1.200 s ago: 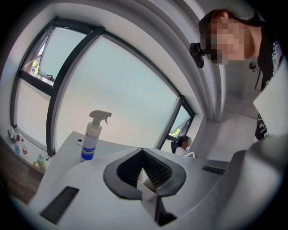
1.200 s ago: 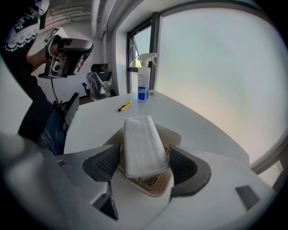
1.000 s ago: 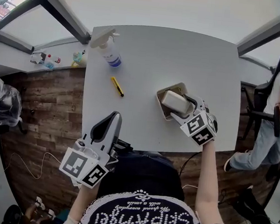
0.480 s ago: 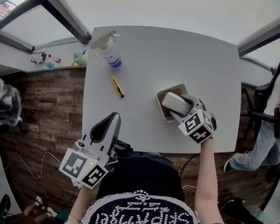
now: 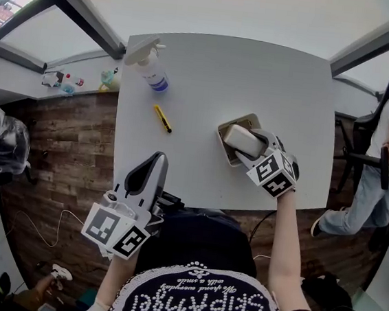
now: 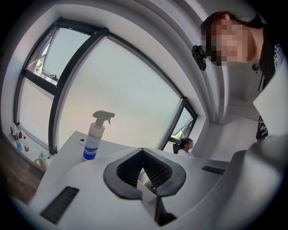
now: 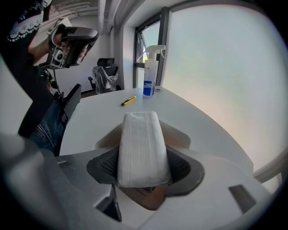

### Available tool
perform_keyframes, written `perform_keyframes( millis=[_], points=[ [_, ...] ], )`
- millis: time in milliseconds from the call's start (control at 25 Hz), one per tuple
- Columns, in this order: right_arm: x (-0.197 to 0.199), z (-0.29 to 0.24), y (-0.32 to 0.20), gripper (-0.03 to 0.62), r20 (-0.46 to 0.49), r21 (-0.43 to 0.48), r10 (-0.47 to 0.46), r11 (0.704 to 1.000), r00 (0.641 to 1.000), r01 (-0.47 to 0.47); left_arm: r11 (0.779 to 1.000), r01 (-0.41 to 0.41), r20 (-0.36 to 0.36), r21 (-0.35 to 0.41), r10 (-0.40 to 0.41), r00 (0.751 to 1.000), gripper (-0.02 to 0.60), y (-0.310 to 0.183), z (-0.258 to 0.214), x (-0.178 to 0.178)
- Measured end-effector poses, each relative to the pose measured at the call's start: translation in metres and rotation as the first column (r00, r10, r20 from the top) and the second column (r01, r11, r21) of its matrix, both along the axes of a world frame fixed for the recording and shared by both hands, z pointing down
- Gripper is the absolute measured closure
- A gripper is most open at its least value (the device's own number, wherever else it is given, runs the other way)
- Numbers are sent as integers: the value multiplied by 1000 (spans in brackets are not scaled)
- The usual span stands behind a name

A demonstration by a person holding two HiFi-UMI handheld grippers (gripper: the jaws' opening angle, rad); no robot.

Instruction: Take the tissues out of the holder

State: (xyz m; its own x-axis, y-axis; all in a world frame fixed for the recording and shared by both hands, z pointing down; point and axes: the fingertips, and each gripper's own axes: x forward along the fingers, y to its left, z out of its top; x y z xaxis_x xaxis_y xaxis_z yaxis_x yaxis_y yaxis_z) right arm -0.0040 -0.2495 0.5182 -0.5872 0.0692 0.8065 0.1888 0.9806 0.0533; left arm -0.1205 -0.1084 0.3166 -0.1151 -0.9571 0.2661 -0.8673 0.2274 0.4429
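Centre right of the frame, the right gripper [image 5: 251, 145] has its fingers, just closing, clasped on a white, finely ribbed, round-cornered tissue pack [image 7: 141, 146] at its tan holder [image 7: 177, 134]; the left gripper [image 5: 157, 160] has its fingers clenched, empty.

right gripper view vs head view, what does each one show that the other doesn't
Right gripper view only: the right hand-held gripper, jaws just closing, pressing the tissue pack at its sides. Head view only: a seated person and small items on the sill. Both: tissue pack, holder, spray bottle, yellow cutter, white table.
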Motion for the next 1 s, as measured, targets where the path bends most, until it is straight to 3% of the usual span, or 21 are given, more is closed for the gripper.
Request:
perform_keyframes(
  millis=[320, 680, 1000],
  points=[
    [0, -1, -3, 323, 9, -12, -11, 1000, 1000, 11, 1000, 24, 26, 14, -25, 999, 580, 4, -9, -10],
    [-2, 0, -4, 327, 12, 8, -7, 1000, 1000, 7, 993, 107, 90, 39, -110, 990, 580, 22, -22, -41],
    [-2, -17, -9, 327, 30, 28, 64, 998, 998, -65, 993, 108, 77, 43, -111, 991, 580, 28, -24, -37]
  ],
)
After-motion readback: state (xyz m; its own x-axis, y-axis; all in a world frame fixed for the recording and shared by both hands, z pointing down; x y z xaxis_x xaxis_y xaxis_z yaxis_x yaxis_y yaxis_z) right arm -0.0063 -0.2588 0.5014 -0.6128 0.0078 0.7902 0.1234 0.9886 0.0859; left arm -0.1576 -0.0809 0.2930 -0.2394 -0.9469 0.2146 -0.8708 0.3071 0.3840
